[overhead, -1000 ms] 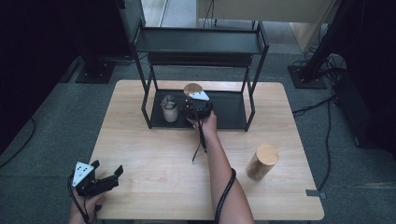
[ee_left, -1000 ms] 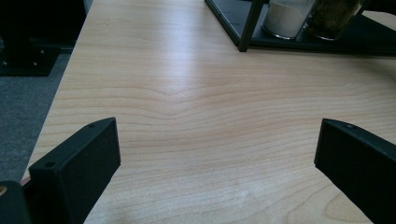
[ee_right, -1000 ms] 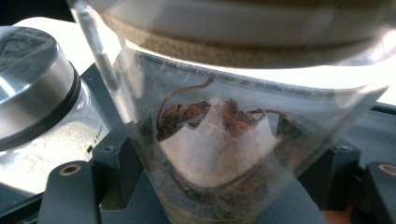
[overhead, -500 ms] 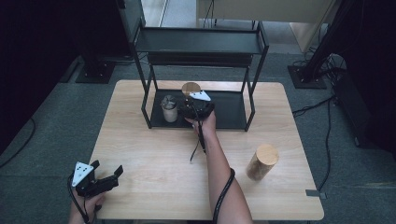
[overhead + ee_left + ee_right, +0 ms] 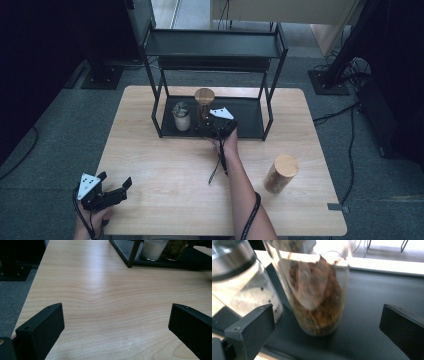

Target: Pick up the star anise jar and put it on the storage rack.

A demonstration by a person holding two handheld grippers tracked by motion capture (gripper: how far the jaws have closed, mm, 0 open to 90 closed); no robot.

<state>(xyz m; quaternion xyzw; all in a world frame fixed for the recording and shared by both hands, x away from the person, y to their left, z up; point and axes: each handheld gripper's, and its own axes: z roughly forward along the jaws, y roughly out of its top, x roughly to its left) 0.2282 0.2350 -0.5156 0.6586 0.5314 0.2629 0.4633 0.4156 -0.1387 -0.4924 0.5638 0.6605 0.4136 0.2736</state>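
Black metal rack (image 5: 269, 107) stands at the far edge of the wooden table (image 5: 165, 160), its bottom shelf carrying two jars. Right gripper (image 5: 212, 131) sits at the shelf's front edge; its jaws have just been opening and now stand wide, released, with the glass jar of brown contents (image 5: 317, 295) set upright on the shelf just ahead of them, untouched by either pad. Wooden lid of this jar (image 5: 204, 95) shows from above. Beside it, toward the shelf's left end, stands a metal-lidded jar of white contents (image 5: 242, 282); whether the two jars touch is hard to tell. Left gripper (image 5: 112, 192) rests near the table's near left corner, jaws spread, holding nothing. Another wooden-lidded jar (image 5: 281, 173) stands toward the table's near right corner.
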